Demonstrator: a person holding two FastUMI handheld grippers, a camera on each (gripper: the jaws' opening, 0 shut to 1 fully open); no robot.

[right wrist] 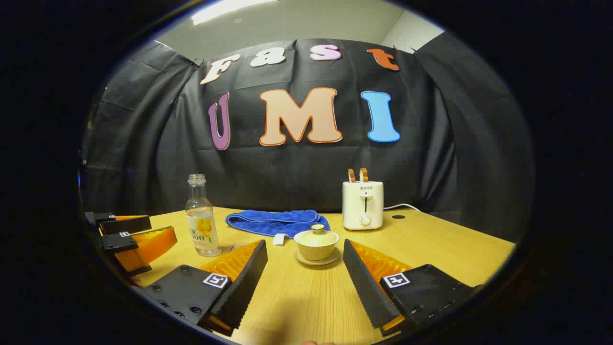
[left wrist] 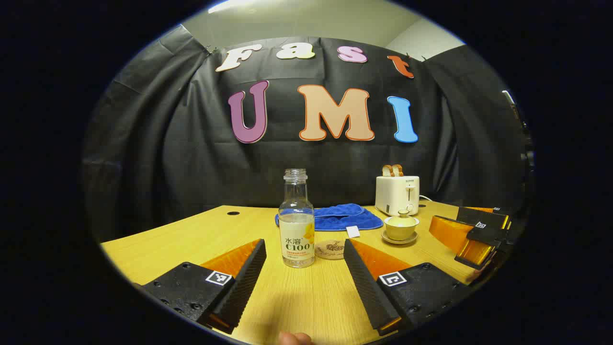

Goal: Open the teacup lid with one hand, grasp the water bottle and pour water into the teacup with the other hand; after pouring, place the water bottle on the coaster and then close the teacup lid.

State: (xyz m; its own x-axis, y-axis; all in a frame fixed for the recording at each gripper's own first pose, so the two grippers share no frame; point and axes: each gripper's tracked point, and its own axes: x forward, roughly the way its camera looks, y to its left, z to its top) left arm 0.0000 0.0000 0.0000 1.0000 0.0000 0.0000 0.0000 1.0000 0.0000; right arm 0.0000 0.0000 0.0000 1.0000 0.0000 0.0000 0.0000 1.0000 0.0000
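A clear uncapped water bottle with a yellow label stands upright on the wooden table, straight ahead of my open left gripper, just beyond its fingertips. A round cork coaster lies right beside the bottle. The pale lidded teacup sits on its saucer farther right. In the right gripper view the teacup, lid on, stands ahead of my open right gripper, between its fingertips but untouched. The bottle is to its left there. Each gripper also appears at the side of the other's view.
A folded blue cloth lies behind the bottle and cup. A white toaster with two slices of toast stands at the back, its cord trailing right. The wooden table has bare room at the front and right.
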